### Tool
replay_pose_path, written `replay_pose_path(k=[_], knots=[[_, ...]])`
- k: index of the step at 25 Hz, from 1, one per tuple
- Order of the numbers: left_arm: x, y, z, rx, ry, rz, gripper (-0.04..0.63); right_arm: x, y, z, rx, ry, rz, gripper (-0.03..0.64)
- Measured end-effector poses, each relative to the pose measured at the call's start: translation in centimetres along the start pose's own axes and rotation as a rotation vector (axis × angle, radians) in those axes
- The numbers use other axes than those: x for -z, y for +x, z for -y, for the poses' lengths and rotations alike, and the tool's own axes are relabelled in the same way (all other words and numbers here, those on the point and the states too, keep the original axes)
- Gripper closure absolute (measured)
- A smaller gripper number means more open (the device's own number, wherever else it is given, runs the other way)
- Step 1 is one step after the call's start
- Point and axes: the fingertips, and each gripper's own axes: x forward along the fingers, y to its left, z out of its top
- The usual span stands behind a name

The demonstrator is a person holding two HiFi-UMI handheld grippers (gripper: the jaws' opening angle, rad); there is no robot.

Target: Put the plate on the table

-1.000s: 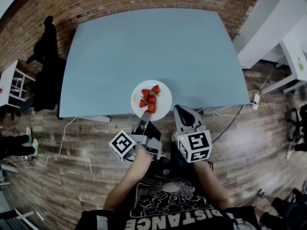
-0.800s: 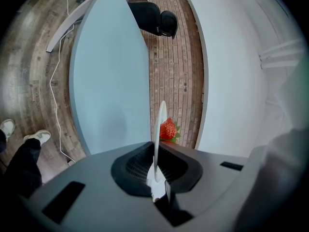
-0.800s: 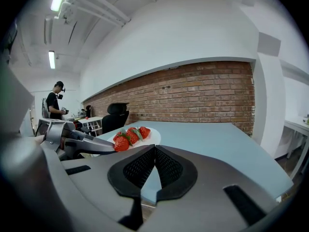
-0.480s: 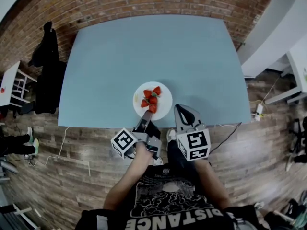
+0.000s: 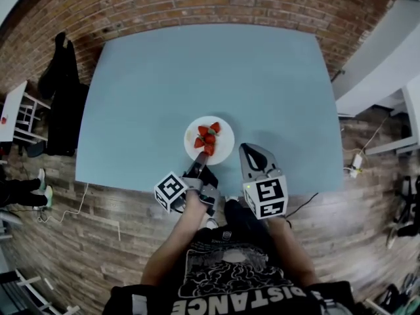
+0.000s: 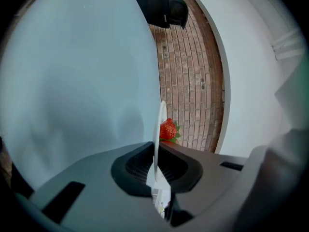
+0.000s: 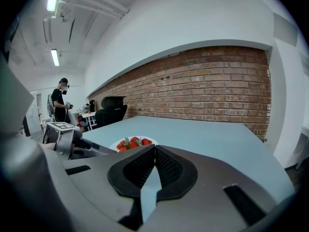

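Observation:
A white plate (image 5: 220, 143) with several red strawberries (image 5: 207, 137) is over the near part of the light blue table (image 5: 197, 64). My left gripper (image 5: 198, 159) is shut on the plate's near rim. In the left gripper view the plate (image 6: 161, 120) shows edge-on, pinched between the jaws of my left gripper (image 6: 155, 154), with one strawberry (image 6: 168, 129) beyond it. Whether the plate touches the table I cannot tell. My right gripper (image 5: 249, 149) hangs just right of the plate, shut and empty. In the right gripper view the plate (image 7: 147, 140) lies just past the pads of my right gripper (image 7: 154, 150).
A brick wall (image 5: 197, 2) runs behind the table. A black office chair (image 5: 62, 90) stands at the table's left end and white furniture (image 5: 387, 58) to its right. A person (image 7: 60, 100) stands far off. Cables (image 5: 85, 195) lie on the wood floor.
The plate, carried by my left gripper, has moved forward from overhanging the table's near edge to fully over the tabletop. My right gripper has followed alongside, still shut.

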Motion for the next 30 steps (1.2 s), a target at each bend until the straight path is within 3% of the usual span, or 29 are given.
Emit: replay_pose_path(k=[14,30], knots=[[-2.1,6.6,-2.5,-0.078,-0.001,-0.001,0.577,0.6,6.1,2.1,-0.089,-0.016,-0.067,0.609],[-4.4,10.3,-4.1,-0.145,-0.041,0.022,0.575,1.2,8.9,3.7,-0.119,0.018,-0.099,0.609]])
